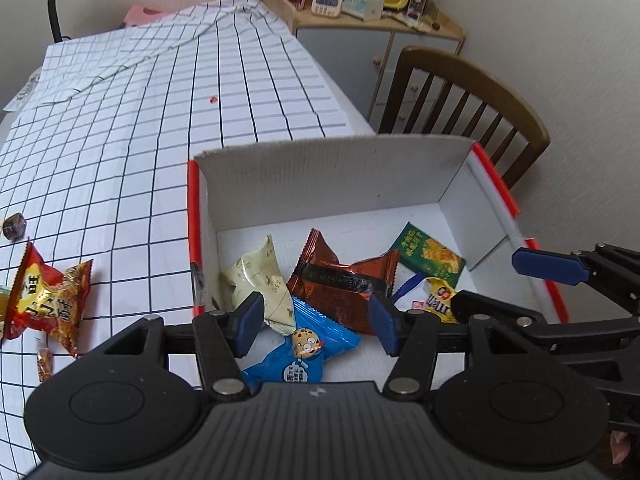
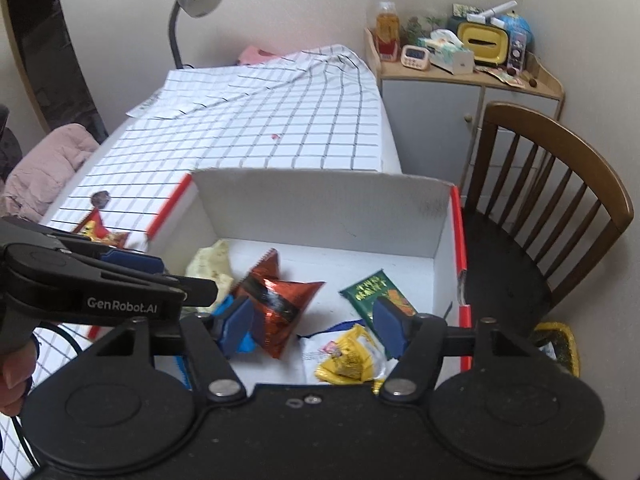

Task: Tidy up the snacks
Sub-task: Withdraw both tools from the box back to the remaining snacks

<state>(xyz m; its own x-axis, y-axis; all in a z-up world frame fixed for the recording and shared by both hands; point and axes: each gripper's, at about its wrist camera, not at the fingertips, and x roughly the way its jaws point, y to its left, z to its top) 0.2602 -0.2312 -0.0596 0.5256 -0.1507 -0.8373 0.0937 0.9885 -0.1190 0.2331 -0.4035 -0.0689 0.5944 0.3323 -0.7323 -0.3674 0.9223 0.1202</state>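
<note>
Both grippers hover above box (image 1: 332, 176), jaws apart, nothing held – left gripper (image 1: 316, 324) over blue packet (image 1: 316, 344), right gripper (image 2: 314, 326) over yellow one (image 2: 348, 360). Red snack (image 1: 48, 300) waits on table (image 1: 120, 180) – probably go there next, grip by crimped edge.

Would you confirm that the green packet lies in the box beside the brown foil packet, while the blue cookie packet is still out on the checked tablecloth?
Not quite: the blue cookie packet is in the box too, as the left wrist view shows. The green packet does lie in the box beside the brown foil packet.
</note>
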